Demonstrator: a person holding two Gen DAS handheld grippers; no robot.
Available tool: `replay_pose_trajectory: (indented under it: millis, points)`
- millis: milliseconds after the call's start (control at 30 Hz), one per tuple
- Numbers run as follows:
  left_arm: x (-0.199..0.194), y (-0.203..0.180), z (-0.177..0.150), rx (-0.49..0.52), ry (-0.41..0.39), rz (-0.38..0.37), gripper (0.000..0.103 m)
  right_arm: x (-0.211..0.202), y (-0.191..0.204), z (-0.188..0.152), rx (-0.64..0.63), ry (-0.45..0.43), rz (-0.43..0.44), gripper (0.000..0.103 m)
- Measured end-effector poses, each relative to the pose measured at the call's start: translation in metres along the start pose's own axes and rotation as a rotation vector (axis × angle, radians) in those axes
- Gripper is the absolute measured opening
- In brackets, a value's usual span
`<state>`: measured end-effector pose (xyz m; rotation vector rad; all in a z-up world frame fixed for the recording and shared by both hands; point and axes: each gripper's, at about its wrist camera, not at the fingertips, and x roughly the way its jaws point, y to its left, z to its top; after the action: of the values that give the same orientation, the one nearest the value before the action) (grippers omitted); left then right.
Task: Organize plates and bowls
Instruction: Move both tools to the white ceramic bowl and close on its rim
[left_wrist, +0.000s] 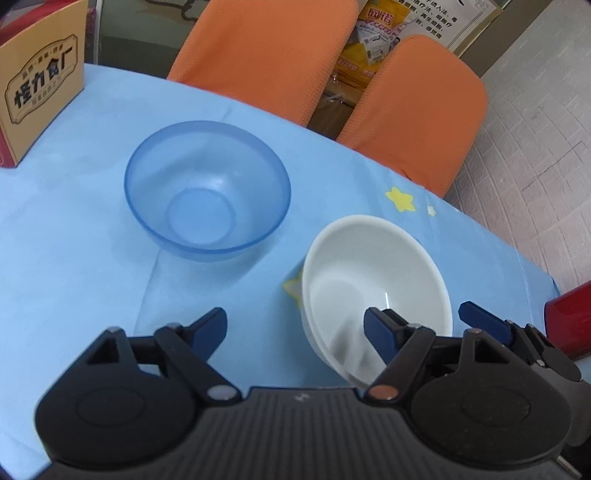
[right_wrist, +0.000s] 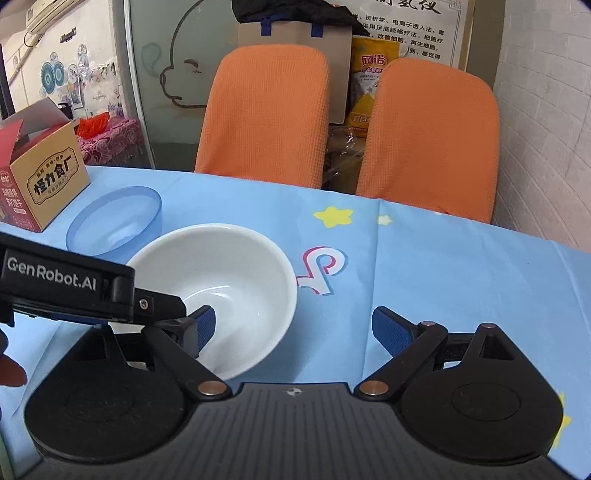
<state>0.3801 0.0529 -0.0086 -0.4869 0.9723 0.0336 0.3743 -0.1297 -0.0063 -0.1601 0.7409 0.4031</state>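
A white bowl (left_wrist: 373, 273) (right_wrist: 221, 280) stands upright on the light blue tablecloth (left_wrist: 74, 240) (right_wrist: 443, 277). A translucent blue bowl (left_wrist: 207, 192) (right_wrist: 114, 225) stands just beyond it to the left, apart from it. My left gripper (left_wrist: 293, 328) is open, its right finger over the white bowl's near rim and its left finger over bare cloth. My right gripper (right_wrist: 295, 328) is open too, its left finger at the white bowl's near-left rim and nothing between the pads. The left gripper's body (right_wrist: 66, 284) crosses the right wrist view at the left.
A cardboard snack box (left_wrist: 37, 85) (right_wrist: 48, 184) stands at the table's far left, behind the blue bowl. Two orange chairs (left_wrist: 266, 51) (right_wrist: 432, 136) are pushed against the far edge. A red object (left_wrist: 569, 317) shows at the right edge.
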Motion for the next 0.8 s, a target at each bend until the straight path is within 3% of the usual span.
replay_pose_trajectory:
  millis: [67,633,800]
  points:
    - [0.0,0.0,0.002,0.008,-0.002,0.041,0.076,0.005,0.002,-0.002,-0.004,0.005,0.019,0.103]
    - [0.005,-0.002,0.001,0.039,-0.024,0.07,0.076,0.012,0.005,0.002,-0.017,0.009,0.053,0.103]
    - [0.004,-0.002,-0.001,0.042,-0.033,0.073,0.072,0.014,0.004,0.001,-0.006,0.0,0.103,0.103]
